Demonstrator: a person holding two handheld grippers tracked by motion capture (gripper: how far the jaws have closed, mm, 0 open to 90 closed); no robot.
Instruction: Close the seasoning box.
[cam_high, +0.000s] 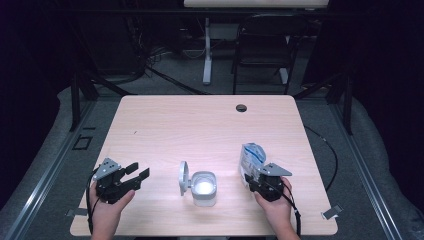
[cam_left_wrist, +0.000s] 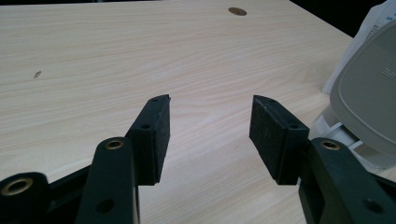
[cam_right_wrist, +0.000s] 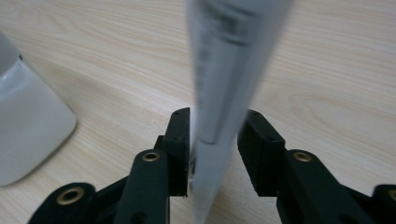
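Note:
A white and blue pouch (cam_high: 251, 159) stands upright on the wooden table (cam_high: 200, 125) at the right front. My right gripper (cam_high: 253, 181) is at its base. In the right gripper view the pouch (cam_right_wrist: 229, 60) rises blurred between the jaws of that gripper (cam_right_wrist: 214, 149), which stand a little wider than the pouch, so it is open. A white container (cam_high: 204, 187) with its flip lid (cam_high: 184, 177) raised sits at the front centre. My left gripper (cam_high: 137, 174) rests open to the left of it with nothing between its jaws (cam_left_wrist: 210, 135).
A round cable hole (cam_high: 241, 107) marks the table's far side. A dark chair (cam_high: 265, 45) and a table leg (cam_high: 206, 55) stand beyond the far edge. The container's lid (cam_left_wrist: 369, 102) is close on the right of the left gripper view.

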